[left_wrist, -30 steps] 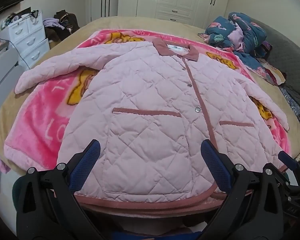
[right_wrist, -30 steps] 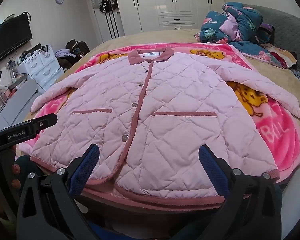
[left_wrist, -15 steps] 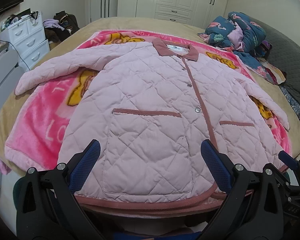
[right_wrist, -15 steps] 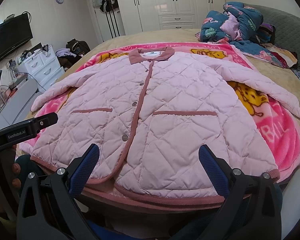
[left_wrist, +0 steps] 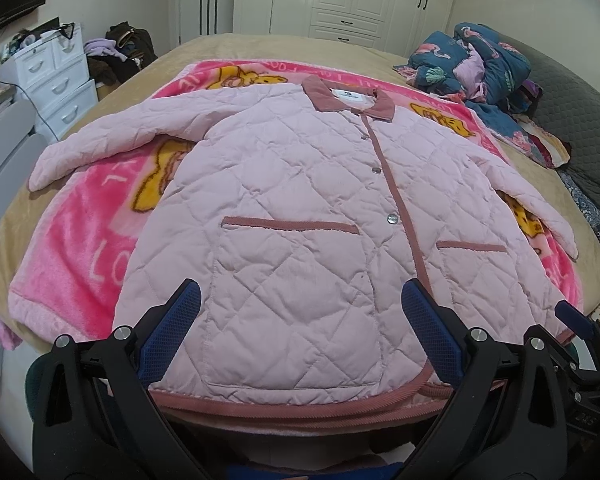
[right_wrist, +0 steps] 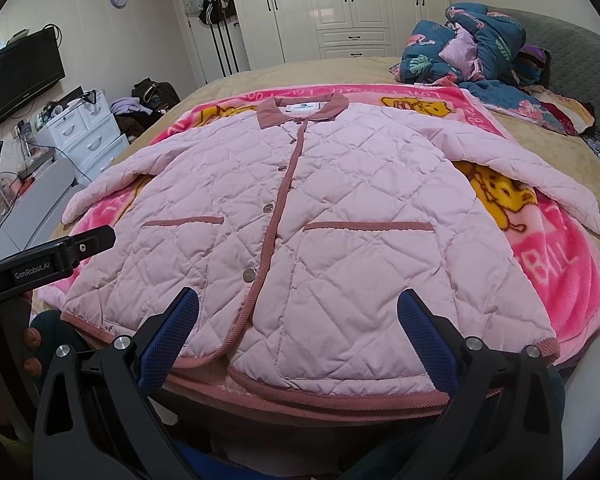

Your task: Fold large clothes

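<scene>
in the left wrist view the left gripper (left_wrist: 300, 320) hovers jaws spread above the hem of the buttoned pale pink quilted jacket (left_wrist: 300, 208), spread flat for folding, and in the right wrist view the right gripper (right_wrist: 298, 322) gapes likewise, hem between its jaws.

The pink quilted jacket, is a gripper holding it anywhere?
No. The pink quilted jacket lies flat; the left gripper and right gripper are open, holding nothing.
</scene>
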